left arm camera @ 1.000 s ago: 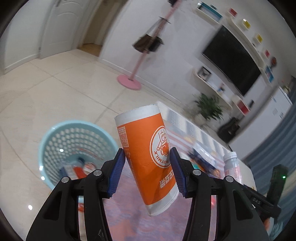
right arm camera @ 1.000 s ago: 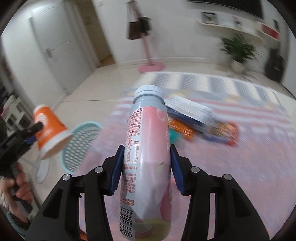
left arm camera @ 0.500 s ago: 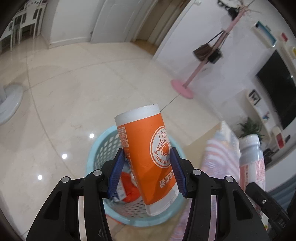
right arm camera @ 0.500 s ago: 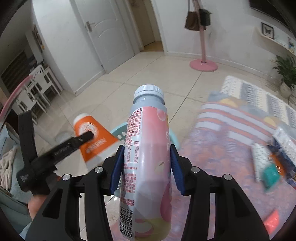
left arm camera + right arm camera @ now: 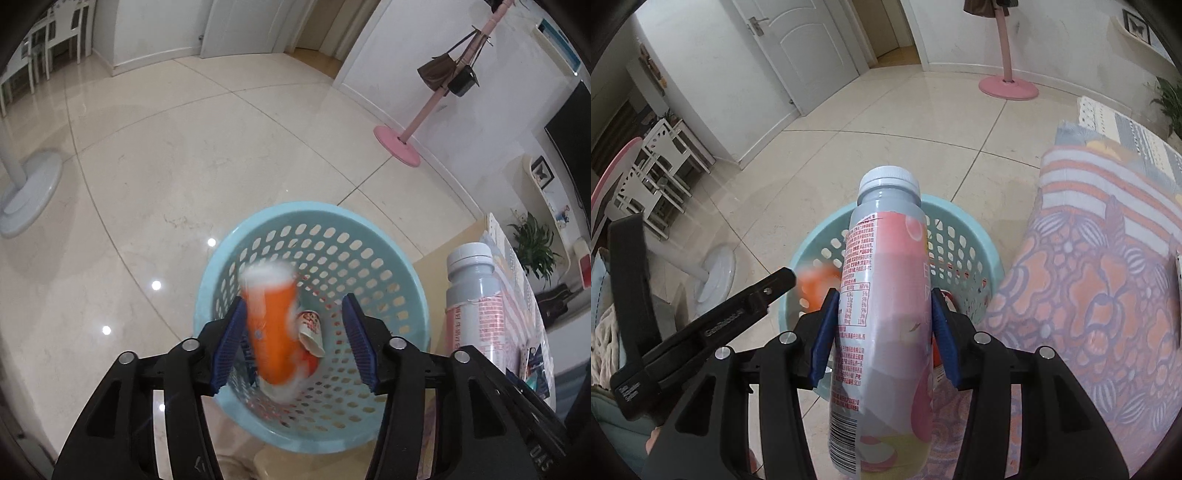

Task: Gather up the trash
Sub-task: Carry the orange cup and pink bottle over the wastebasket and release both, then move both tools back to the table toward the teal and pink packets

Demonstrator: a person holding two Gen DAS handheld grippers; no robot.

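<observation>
Over the light-blue perforated basket my left gripper hangs with its jaws opening. The orange paper cup is blurred between them, clear of the right pad and dropping toward the basket. In the right wrist view the basket lies below my right gripper, which is shut on a pink-labelled bottle with a grey cap, pointing down over the rim. The blurred cup shows there beside the left gripper's black finger. The bottle also shows at the right of the left wrist view.
Inside the basket lie a small printed cup and other wrappers. A table with a patterned orange cloth stands right of the basket. A white fan base and a pink coat-stand base sit on the tiled floor.
Both grippers swung from the table to above the basket and tilted down. The left jaws spread and the orange cup slipped out of them; the bottle stays gripped.
</observation>
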